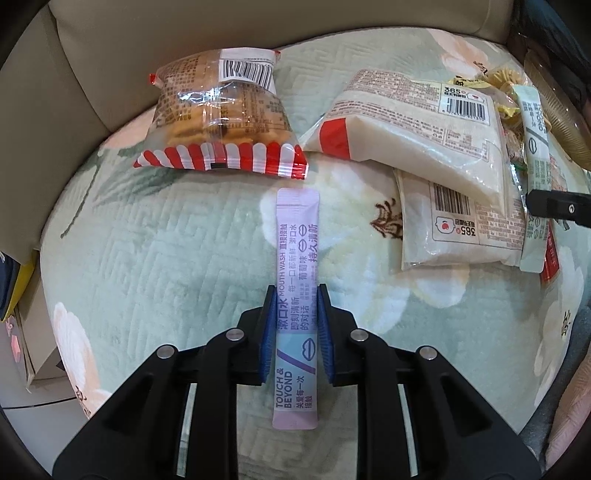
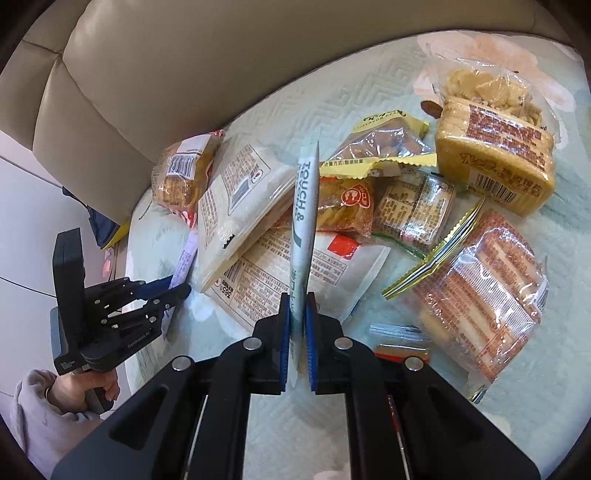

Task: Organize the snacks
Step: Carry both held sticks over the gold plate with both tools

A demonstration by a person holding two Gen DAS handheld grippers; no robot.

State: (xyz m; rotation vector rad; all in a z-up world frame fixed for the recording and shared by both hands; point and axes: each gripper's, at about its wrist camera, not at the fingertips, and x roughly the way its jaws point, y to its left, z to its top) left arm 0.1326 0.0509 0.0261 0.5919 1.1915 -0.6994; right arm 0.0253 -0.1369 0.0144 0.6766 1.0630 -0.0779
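Centrally, a lilac mouthwash sachet (image 1: pixel 295 295) is seen lying flat on the quilted floral cover (image 1: pixel 166 240), lengthwise between the blue pads of the left gripper (image 1: pixel 296 295), whose jaws are set narrowly at its two edges; whether it is actually pinched cannot be told. A pale green sachet (image 2: pixel 305 218) is held upright, clamped edge-on in the right gripper (image 2: pixel 297 302), above two white rice bags (image 2: pixel 240 199) and a heap of snack packets (image 2: pixel 480 280). Beyond the lilac sachet, a red-striped biscuit bag (image 1: pixel 221 118) is laid near the beige sofa back (image 1: pixel 221 26).
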